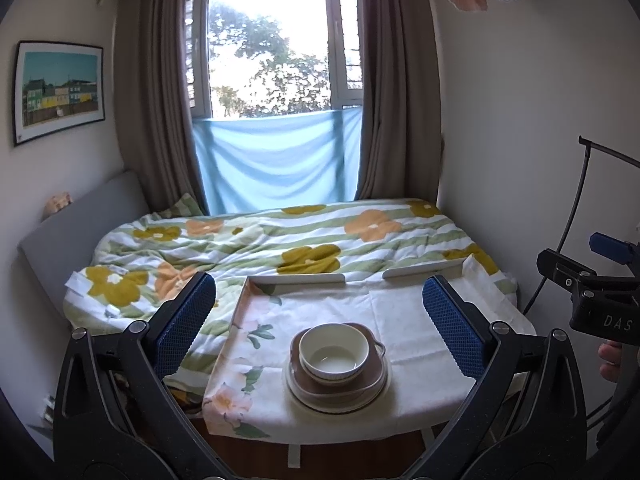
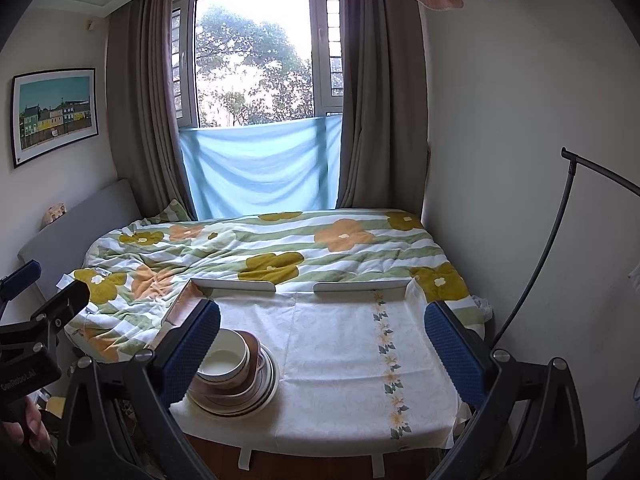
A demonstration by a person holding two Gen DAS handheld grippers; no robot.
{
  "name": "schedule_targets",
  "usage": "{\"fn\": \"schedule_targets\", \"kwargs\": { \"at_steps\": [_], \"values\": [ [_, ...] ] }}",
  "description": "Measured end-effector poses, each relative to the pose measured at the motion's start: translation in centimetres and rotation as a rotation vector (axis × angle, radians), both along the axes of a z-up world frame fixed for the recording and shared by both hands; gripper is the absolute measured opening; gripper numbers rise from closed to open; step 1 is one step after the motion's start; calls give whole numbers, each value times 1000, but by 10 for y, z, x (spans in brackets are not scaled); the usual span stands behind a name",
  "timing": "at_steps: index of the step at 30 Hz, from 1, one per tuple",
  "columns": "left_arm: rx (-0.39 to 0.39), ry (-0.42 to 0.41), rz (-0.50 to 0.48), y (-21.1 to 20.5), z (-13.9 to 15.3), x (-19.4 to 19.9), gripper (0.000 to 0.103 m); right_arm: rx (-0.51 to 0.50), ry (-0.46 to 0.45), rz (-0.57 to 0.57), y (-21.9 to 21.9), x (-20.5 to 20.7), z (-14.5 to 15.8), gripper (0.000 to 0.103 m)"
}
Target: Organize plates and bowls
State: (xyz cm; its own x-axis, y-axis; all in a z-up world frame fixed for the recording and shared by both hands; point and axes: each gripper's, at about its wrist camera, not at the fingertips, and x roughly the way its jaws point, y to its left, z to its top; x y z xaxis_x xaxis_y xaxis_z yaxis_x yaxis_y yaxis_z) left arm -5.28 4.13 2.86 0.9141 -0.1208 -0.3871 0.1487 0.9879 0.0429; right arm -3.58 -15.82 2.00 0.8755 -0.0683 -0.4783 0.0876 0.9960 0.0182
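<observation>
In front of you stands the low white table draped with a floral cloth (image 1: pixel 400 320), and the stack sits on its near part: a cream round bowl (image 1: pixel 334 352) on top, nested on a brown squarish dish (image 1: pixel 304 380), which rests on wide pale round plates (image 1: pixel 340 402). From your right wrist camera the same stack (image 2: pixel 236 376) lies at the table's left near corner, partly behind your right gripper's left finger. Behind the table spreads the bed with the flower-patterned quilt (image 1: pixel 260 244), and behind that the curtained window (image 1: pixel 272 48). A framed picture of houses (image 1: pixel 60 92) hangs on the wall to the left of the bed.
</observation>
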Motion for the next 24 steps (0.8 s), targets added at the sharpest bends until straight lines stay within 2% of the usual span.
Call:
{"fn": "schedule_targets", "kwargs": {
  "at_steps": [24],
  "values": [
    [10, -28, 10, 18, -5, 3, 103, 0, 2, -11, -6, 0, -2, 102]
  ]
}}
